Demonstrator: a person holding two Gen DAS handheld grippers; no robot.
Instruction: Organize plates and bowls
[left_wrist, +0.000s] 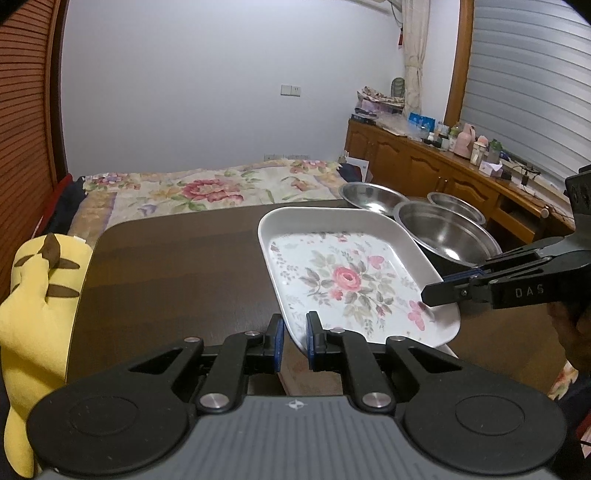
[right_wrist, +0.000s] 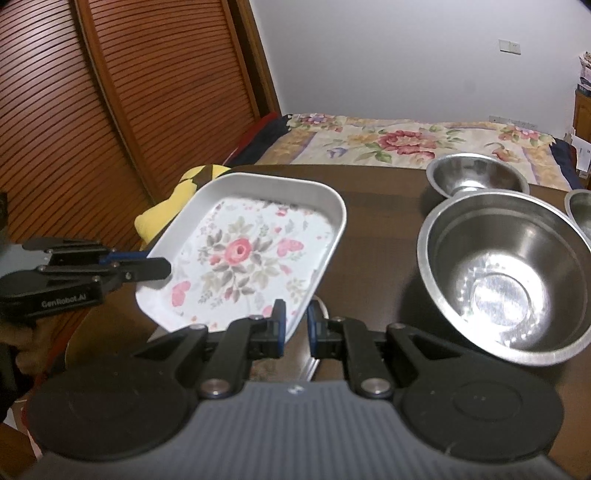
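Note:
A white rectangular plate with a pink rose pattern is held tilted above the dark wooden table. My left gripper is shut on its near-left rim. My right gripper is shut on the opposite rim and also shows in the left wrist view. The plate also shows in the right wrist view, with the left gripper at its left edge. Three steel bowls sit to the right: a large one, one behind it, and a third at the frame edge.
A yellow plush toy lies off the table's left edge. A bed with a floral cover stands beyond the table. A wooden sideboard with bottles runs along the right wall. A slatted wooden door is on the left.

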